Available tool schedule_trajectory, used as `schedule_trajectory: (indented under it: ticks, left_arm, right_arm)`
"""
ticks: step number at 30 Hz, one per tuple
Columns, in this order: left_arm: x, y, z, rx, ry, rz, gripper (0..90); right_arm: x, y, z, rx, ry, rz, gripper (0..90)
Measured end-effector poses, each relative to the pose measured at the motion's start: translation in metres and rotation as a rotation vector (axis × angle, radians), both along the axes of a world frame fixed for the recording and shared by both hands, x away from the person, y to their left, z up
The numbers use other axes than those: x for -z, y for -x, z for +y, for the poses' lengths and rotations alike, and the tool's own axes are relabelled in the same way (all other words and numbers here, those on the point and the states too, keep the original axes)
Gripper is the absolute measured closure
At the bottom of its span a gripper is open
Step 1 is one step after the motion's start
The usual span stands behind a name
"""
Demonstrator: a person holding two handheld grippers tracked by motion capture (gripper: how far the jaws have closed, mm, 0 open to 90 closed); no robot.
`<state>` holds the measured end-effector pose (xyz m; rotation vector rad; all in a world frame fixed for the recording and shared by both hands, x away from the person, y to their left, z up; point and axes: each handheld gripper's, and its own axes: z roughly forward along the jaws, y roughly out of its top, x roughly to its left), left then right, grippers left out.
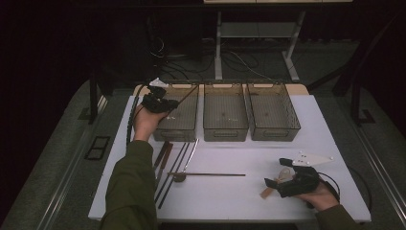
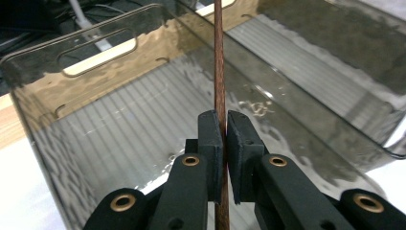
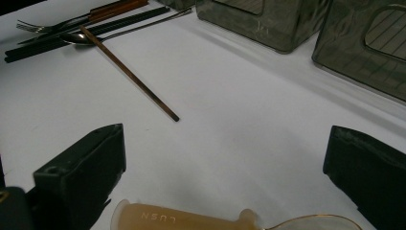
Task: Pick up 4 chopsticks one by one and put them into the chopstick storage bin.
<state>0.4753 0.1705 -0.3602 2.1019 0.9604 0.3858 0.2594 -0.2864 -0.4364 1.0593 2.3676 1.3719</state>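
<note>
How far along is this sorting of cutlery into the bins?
Barely begun: the three bins look nearly bare. In hand: the left tool grips a brown chopstick over the left bin. Left: another brown chopstick, black chopsticks, a fork, and the amber-handled spoon between the open right tool.

Reddish-brown chopstick (image 2: 219, 72) — smoky grey ribbed bin (image 2: 119, 139) — white table (image 1: 239, 191)

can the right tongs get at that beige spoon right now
Probably yes: the right tongs stand open over the white table, and the beige spoon lies between their jaws with nothing across it. The brown chopstick lies well clear.
</note>
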Motion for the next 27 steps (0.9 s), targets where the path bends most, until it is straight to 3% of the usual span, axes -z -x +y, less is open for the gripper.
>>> schedule_trajectory:
  ticks: [5, 8, 16, 20, 27]
  left_arm:
    - [0.006, -0.004, 0.002, -0.016, -0.002, 0.004, 84.3]
    - [0.012, -0.005, 0.002, -0.024, -0.036, 0.019, 84.3]
    - [0.024, -0.005, 0.009, -0.054, 0.004, 0.052, 84.1]
    - [0.024, -0.005, 0.008, -0.057, -0.018, 0.045, 82.0]
    - [0.023, -0.003, 0.009, -0.069, -0.005, 0.037, 73.4]
  right_arm:
    - [0.000, 0.000, 0.000, 0.001, 0.001, 0.000, 1.1]
    - [0.000, 0.000, 0.000, 0.001, 0.000, 0.001, 1.1]
    - [0.000, 0.000, 0.000, 0.001, 0.002, 0.001, 1.1]
    - [0.000, 0.000, 0.000, 0.002, 0.002, 0.001, 1.1]
    - [0.000, 0.000, 0.000, 0.001, 0.002, 0.000, 1.1]
